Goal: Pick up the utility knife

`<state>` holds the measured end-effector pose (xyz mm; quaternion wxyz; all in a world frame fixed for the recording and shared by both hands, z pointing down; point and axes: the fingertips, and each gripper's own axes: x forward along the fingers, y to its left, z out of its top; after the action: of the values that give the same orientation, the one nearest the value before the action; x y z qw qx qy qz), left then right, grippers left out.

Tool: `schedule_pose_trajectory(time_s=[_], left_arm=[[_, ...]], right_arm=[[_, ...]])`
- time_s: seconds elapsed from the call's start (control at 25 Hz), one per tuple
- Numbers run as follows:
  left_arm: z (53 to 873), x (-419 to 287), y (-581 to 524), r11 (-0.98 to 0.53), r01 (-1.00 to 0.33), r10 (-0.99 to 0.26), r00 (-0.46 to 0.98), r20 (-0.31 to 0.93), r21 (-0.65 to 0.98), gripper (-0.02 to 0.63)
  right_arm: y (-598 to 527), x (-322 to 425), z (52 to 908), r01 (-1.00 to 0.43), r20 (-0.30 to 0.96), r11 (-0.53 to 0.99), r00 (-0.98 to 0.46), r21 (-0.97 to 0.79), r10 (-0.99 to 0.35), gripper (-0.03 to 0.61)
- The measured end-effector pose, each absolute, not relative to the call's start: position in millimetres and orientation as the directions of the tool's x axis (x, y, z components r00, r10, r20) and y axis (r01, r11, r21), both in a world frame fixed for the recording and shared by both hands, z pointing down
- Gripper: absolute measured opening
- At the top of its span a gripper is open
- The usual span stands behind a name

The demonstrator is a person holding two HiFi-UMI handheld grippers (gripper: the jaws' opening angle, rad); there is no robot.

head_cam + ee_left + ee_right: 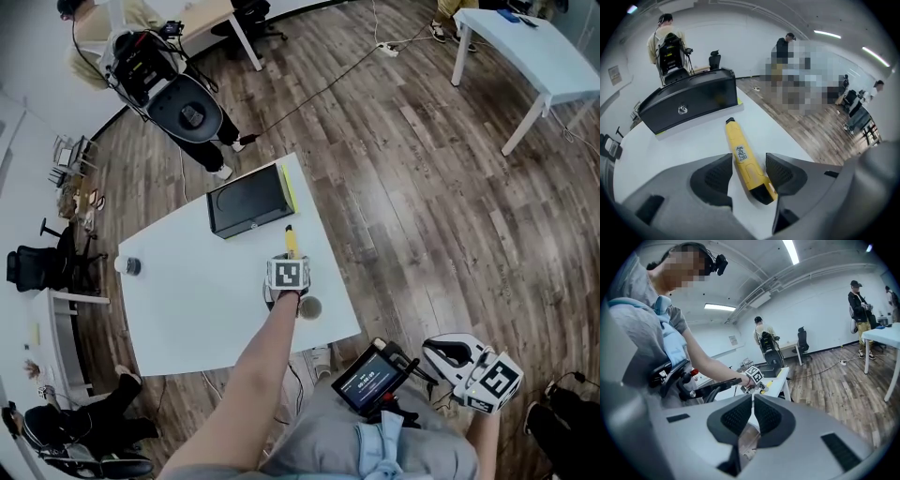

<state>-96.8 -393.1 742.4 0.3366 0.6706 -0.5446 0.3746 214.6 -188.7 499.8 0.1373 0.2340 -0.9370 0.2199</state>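
Arm (251,373) outstretched, left gripper (749,165) steeply downward, jaws wide astride utility knife (739,149).

On the white worktop (197,300), the left tongs (289,259) reach down near the right edge, marker cube uppermost, and the yellow utility knife (291,238) shows just beyond the cube, pointing toward the black box (246,202) by the far corner. A small dark round object (132,266) sits at the left corner, and a round grey object (310,307) lies just beside the left tongs, toward the near right corner. The right tongs (441,354) hang off the worktop, above the wooden floor (422,187), near a black screen device (373,380) at the person's lap.
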Motion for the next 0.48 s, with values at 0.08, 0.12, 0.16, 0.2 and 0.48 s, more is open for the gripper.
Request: schedule_pose_trajectory(time_s=[0.08, 0.12, 0.16, 0.2, 0.48], left_arm=[[733.2, -97.9, -390.2, -0.226, -0.973, -0.458, 0.151, 0.876, 0.049, 0.209], [729.7, -98.8, -388.5, -0.257, -0.965, -0.443, 0.174, 0.880, 0.061, 0.209], [728.8, -99.7, -386.7, -0.297, -0.952, -0.425, 0.205, 0.882, 0.078, 0.209], [729.2, -100.7, -384.7, -0.352, -0.931, -0.402, 0.240, 0.884, 0.092, 0.209], [737.3, -101.7, -362.6, -0.836, -0.540, -0.157, 0.408, 0.899, 0.099, 0.192]], right_arm=[[-188.2, 212.9, 499.5, -0.502, 0.359, 0.791, -0.851, -0.349, -0.382, 0.031], [-187.6, 212.0, 499.0, -0.505, 0.358, 0.789, -0.850, -0.349, -0.385, 0.031], [-186.8, 211.1, 498.7, -0.508, 0.359, 0.787, -0.849, -0.349, -0.389, 0.031], [-186.0, 210.2, 498.4, -0.512, 0.360, 0.785, -0.847, -0.349, -0.392, 0.031], [-180.8, 201.3, 499.0, -0.537, 0.384, 0.769, -0.829, -0.347, -0.406, 0.031]])
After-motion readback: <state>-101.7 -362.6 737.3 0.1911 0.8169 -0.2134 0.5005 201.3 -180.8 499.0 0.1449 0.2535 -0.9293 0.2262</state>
